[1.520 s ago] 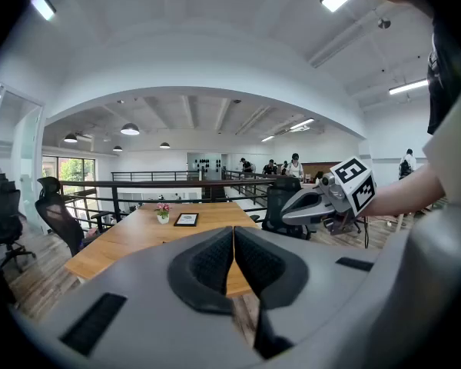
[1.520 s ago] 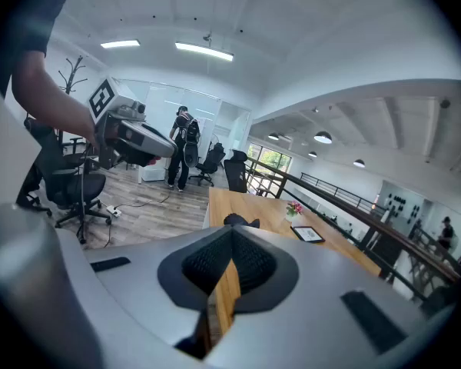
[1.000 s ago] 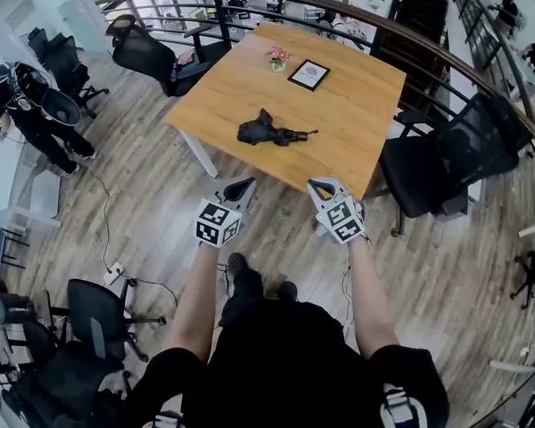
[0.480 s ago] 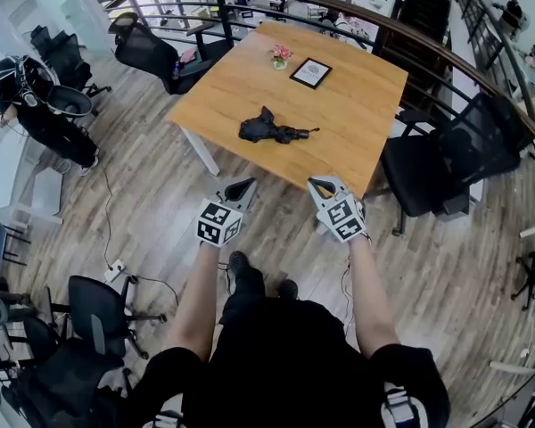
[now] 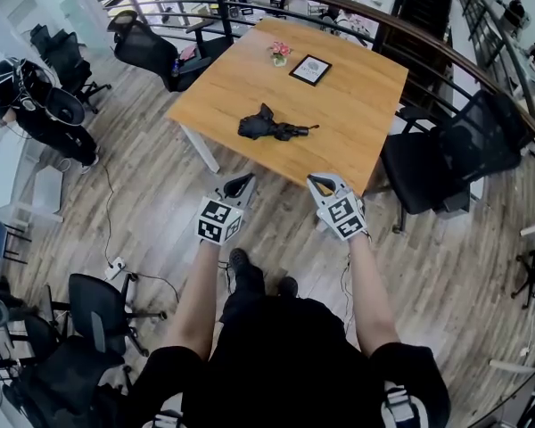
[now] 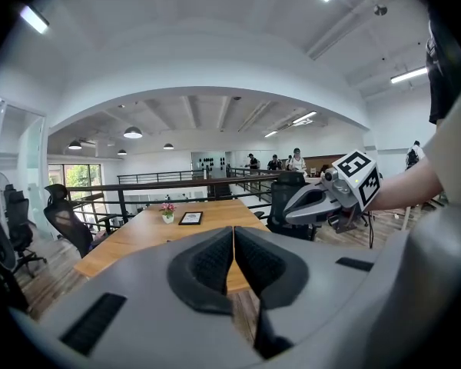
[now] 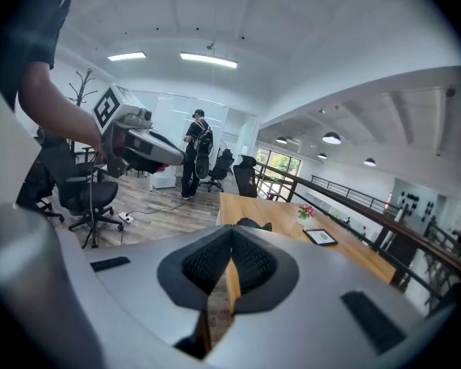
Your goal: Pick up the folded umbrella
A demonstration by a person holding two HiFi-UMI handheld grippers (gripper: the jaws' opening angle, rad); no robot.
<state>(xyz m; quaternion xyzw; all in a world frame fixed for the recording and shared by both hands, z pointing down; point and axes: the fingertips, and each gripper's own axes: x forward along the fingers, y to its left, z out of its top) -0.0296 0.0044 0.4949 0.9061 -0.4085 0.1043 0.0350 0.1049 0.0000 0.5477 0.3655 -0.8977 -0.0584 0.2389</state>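
Note:
The folded black umbrella (image 5: pixel 269 127) lies near the middle of the wooden table (image 5: pixel 357 123), handle pointing right. A small part of the umbrella (image 7: pixel 251 224) shows over the table edge in the right gripper view. My left gripper (image 5: pixel 240 186) hangs over the floor short of the table's near edge, jaws shut and empty. My right gripper (image 5: pixel 319 185) is level with it, beside the table's near corner, also shut with nothing between its pads. Both sit well short of the umbrella. In the left gripper view the pads (image 6: pixel 215 261) meet, and the right gripper (image 6: pixel 292 206) shows to its right.
A small flower pot (image 5: pixel 278 57) and a framed picture (image 5: pixel 309 71) stand at the table's far side. Black office chairs (image 5: pixel 446 154) flank the table on the right and at the far left (image 5: pixel 147 52). A curved railing (image 5: pixel 410 38) runs behind. A person (image 5: pixel 31 105) stands at left.

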